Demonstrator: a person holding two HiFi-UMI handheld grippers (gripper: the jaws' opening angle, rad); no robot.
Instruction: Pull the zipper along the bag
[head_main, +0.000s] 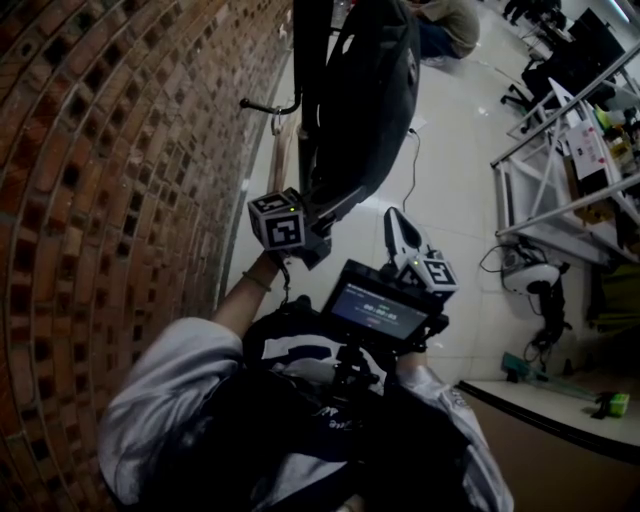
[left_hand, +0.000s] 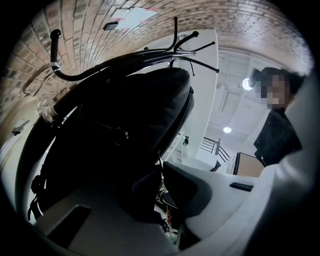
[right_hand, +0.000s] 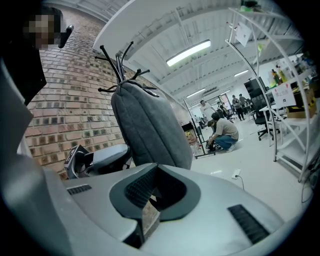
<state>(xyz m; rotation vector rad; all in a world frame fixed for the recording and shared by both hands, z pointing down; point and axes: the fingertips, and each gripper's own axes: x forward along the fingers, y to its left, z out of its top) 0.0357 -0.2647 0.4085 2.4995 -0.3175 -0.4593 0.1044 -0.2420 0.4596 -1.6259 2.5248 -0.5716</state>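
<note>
Hanging from a rack (right_hand: 119, 62), the plump grey bag (right_hand: 150, 130) sits pinched in left gripper (left_hand: 160, 180); right gripper (right_hand: 154, 182) closed.

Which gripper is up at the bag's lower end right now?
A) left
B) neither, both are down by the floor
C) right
A: in the head view the left gripper sits against the lower end of the bag, while the right gripper is below, clear of it.

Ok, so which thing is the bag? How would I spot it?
Find the brick wall. Right in front of it stands a black coat stand with thin hooks poking out at the top. The bag hangs from it. It is a tall, padded, dark grey shape, and it is big, soft and fat where the hooks above it are skinny.
</note>
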